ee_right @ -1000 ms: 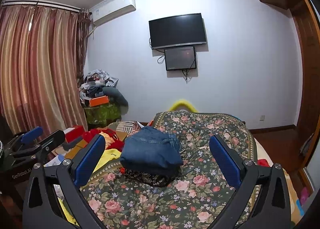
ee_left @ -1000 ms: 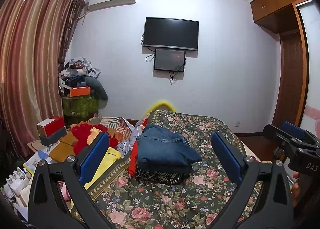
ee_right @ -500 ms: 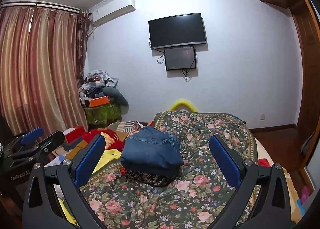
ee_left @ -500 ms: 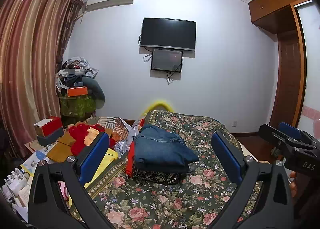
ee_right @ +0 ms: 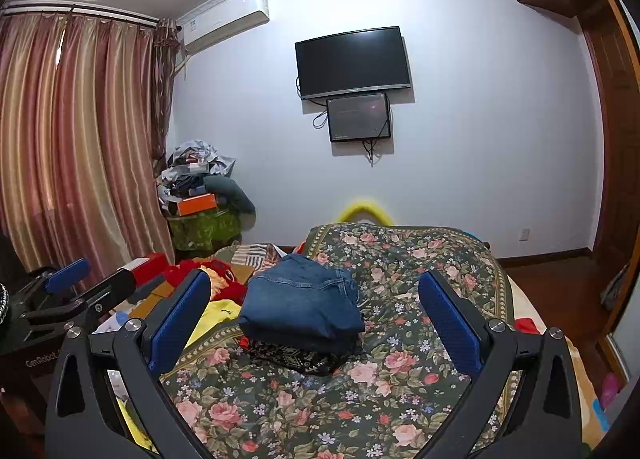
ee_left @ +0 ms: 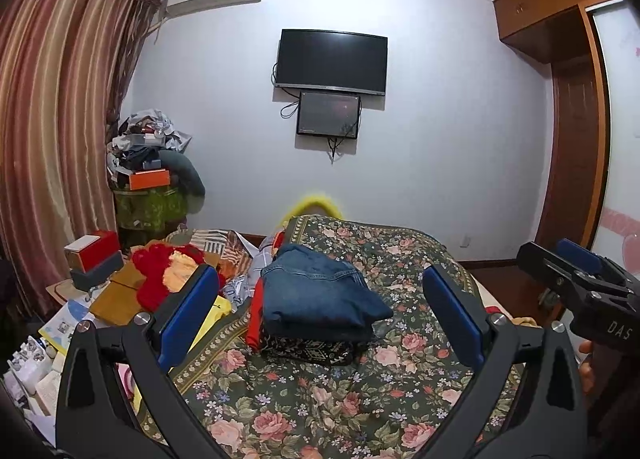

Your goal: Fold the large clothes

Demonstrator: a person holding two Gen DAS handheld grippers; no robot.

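Folded jeans (ee_left: 320, 299), soft blue denim in a squarish stack, lie on the floral bedspread (ee_left: 400, 359) at 12 o'clock from the left gripper (ee_left: 320, 315) and right gripper (ee_right: 316, 319), both spread wide, empty.

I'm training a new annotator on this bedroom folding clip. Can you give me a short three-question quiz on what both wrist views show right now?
1. True or false: the left tongs are shut on the folded jeans.
2. Multiple choice: the folded jeans lie on top of (A) a dark patterned garment, (B) the red box, (C) bare floor.
3. Fill in: the pile rests on a ____ bedspread.

Key
1. False; both the left tongs and the right tongs are open and hold nothing.
2. A
3. Floral
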